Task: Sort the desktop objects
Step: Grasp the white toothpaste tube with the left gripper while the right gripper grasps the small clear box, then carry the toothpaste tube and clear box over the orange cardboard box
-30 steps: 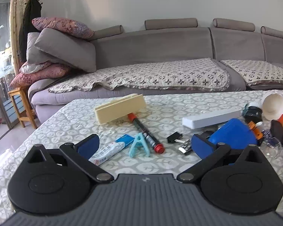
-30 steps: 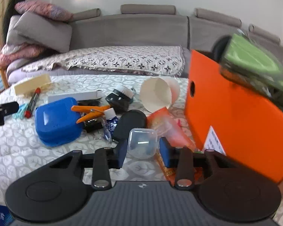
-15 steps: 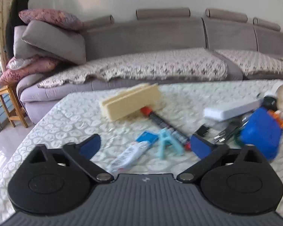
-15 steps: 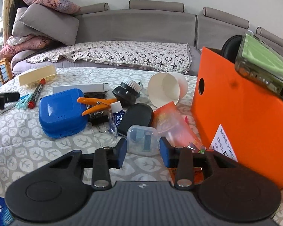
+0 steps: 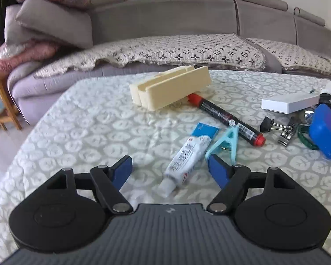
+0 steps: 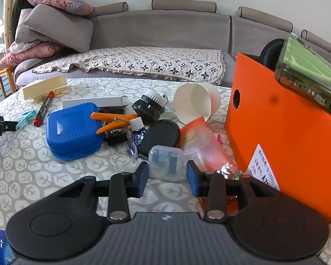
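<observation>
Left wrist view: left claw (image 5: 170, 170) wide open, holding nothing, low over the desk (image 5: 83, 132). White tube (image 5: 185, 156) lies between the pads, cap end toward the camera. Light blue clip (image 5: 226, 142) sits just beside the tube, next to the right pad. Red marker (image 5: 226, 119) runs diagonally behind, its far end under the cream block (image 5: 170, 88). Right edge: white box (image 5: 289, 103), binder clip (image 5: 268, 124), nail clipper (image 5: 288, 133), blue case (image 5: 325, 132).

Right wrist view: right claw (image 6: 167, 176) part open, pads flanking a small clear box (image 6: 166, 163); contact unclear. Crowding it: black oval case (image 6: 160, 137) behind, orange packet (image 6: 200, 141) to the right. Orange bin (image 6: 282, 139) fills the right side. Paper cup (image 6: 196, 103) on its side at centre, brush (image 6: 150, 103) left of it, orange clip (image 6: 112, 121) on the blue case (image 6: 72, 130).
</observation>
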Demonstrator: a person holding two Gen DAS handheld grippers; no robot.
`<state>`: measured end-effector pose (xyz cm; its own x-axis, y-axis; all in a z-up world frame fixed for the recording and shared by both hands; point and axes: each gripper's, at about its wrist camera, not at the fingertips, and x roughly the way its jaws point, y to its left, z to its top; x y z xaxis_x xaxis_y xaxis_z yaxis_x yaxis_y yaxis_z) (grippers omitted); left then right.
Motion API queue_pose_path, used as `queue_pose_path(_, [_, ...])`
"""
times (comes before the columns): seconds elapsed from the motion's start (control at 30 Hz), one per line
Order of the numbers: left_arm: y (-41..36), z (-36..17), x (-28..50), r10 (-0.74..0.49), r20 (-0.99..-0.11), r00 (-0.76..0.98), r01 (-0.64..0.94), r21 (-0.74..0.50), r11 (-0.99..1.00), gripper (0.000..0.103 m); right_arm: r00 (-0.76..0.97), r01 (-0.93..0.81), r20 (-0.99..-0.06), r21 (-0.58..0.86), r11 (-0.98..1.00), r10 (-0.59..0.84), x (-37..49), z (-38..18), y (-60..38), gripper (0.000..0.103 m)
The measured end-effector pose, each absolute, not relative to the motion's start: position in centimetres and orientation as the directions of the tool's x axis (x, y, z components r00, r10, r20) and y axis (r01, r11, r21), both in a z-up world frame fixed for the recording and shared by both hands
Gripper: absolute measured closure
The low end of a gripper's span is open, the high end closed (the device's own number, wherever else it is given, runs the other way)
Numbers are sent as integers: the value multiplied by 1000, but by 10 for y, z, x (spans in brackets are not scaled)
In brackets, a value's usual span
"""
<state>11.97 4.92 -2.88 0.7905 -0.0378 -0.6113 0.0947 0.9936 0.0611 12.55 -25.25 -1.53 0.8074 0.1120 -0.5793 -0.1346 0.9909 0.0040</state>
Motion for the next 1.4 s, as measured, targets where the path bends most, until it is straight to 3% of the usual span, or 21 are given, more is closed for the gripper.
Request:
queue_pose_path(0.1, [56, -28, 114, -85, -617, 783, 165, 74, 984, 25, 806, -134, -581, 7, 991, 113, 126, -15, -253, 67])
queue_pose_path(0.27, [67, -32, 112, -63, -613, 788, 120, 52, 991, 24, 805, -133, -583, 2, 991, 109, 126, -15, -253, 68])
queue_pose_path(0.37, [63, -32, 122, -82, -610, 788, 143, 52, 988, 29, 805, -131, -584, -6, 991, 103, 126, -16, -252, 68])
queue_pose_path(0.47, [56, -32, 125, -127, -604, 787, 183, 32, 983, 59, 804, -130, -586, -8, 991, 100, 127, -16, -251, 68])
queue_pose_path(0.5, [55, -32, 125, -136, -602, 787, 195, 33, 980, 73, 803, -130, -588, -11, 991, 99, 127, -16, -251, 68])
queue_pose_path(0.57, [53, -32, 125, -134, -603, 787, 190, 30, 981, 81, 802, -130, -590, -13, 991, 97, 128, -16, -250, 69])
queue_pose_path(0.87, [60, -25, 120, -96, -616, 782, 119, -4, 993, 83, 809, -121, -580, -4, 993, 96, 120, -14, -248, 69])
queue_pose_path(1.4, [30, 8, 92, -106, -576, 811, 146, 23, 989, 83, 851, -143, -509, 6, 990, 126, 88, 23, -242, 69])
